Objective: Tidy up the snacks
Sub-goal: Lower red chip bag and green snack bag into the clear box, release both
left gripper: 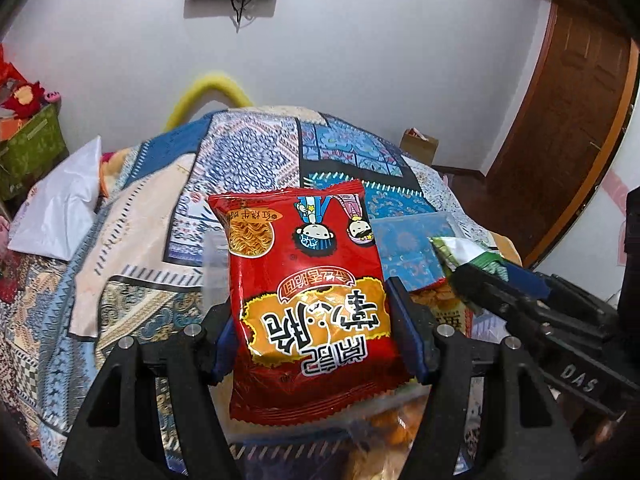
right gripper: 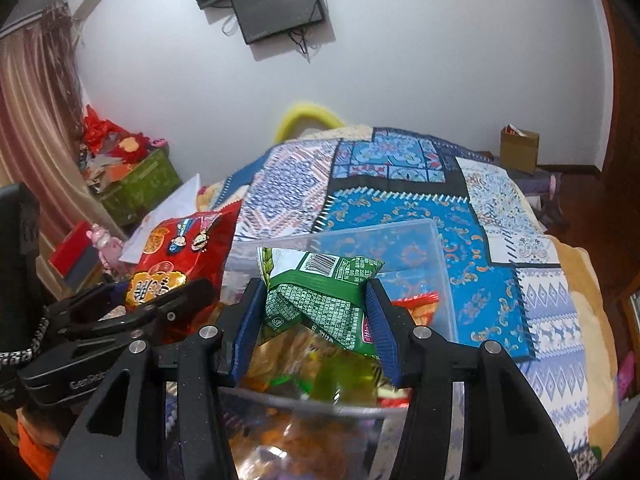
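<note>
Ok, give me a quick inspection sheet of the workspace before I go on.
Surface: bed under a patterned patchwork cover.
Job's things: red noodle-snack packet, green snack packet, clear plastic bin holding more snacks.
Clutter: white bag on the bed's left.
Grippers: left gripper shut on the red packet; right gripper shut on the green packet, above the bin.
Cables: wires hanging under the wall screen.
Surroundings: cardboard box, wooden door, curtain.

patchwork bedspread (right gripper: 400, 208) | wall monitor (right gripper: 280, 6) | cardboard box (right gripper: 519, 150) | wooden door (left gripper: 568, 120)
</note>
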